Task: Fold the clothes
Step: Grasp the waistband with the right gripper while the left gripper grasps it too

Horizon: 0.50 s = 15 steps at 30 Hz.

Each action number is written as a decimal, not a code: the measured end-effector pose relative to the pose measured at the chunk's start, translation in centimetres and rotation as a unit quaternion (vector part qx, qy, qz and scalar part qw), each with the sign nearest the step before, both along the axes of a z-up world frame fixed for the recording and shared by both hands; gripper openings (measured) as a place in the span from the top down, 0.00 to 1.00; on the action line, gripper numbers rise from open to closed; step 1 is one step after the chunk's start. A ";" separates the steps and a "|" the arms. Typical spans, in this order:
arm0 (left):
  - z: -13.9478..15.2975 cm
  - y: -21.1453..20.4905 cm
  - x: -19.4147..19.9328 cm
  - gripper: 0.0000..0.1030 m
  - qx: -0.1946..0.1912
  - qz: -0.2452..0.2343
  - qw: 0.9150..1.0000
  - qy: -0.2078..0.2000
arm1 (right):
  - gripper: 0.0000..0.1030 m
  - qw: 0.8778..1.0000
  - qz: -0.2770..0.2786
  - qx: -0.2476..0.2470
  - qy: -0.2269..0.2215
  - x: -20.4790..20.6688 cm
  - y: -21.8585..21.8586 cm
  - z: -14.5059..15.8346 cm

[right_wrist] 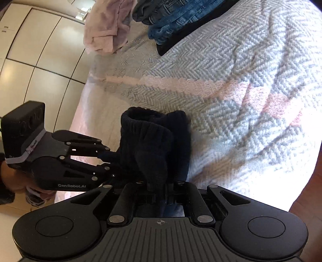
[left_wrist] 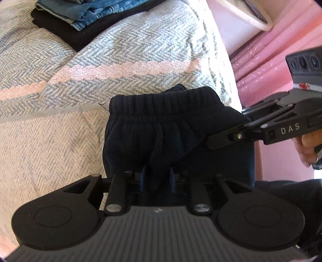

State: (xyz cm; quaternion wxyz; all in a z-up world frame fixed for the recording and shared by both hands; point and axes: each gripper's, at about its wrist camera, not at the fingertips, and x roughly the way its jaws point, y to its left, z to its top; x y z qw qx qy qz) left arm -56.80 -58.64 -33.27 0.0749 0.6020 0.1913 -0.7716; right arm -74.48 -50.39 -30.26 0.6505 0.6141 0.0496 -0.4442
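Observation:
A dark navy garment (left_wrist: 161,129) with a ribbed elastic waistband is held up over the bed, also in the right wrist view (right_wrist: 155,145). My left gripper (left_wrist: 157,177) is shut on its cloth near the waistband; it shows from the side in the right wrist view (right_wrist: 112,161). My right gripper (right_wrist: 159,185) is shut on the same garment at another edge; it shows in the left wrist view (left_wrist: 221,139), coming in from the right. The fingertips are buried in the fabric.
The bed has a white and grey herringbone blanket (left_wrist: 60,100) with a pink stripe. A stack of folded jeans on black clothes (left_wrist: 80,18) lies at the far end, also in the right wrist view (right_wrist: 177,22). A pink garment (right_wrist: 104,28) lies near it. Cabinets (right_wrist: 40,50) stand at the left.

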 end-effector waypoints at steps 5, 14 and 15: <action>1.3 -0.2 1.9 0.75 -0.008 0.016 0.999 0.037 | 0.80 1.000 -0.010 0.007 0.001 0.3 0.5 -0.3; 0.8 -0.8 3.2 0.61 -0.002 0.042 0.996 0.083 | 0.75 0.999 -0.015 -0.005 0.033 1.5 1.2 0.8; 0.7 -0.9 3.3 0.61 0.000 0.045 0.995 0.088 | 0.75 0.999 -0.017 -0.006 0.035 1.6 1.1 0.9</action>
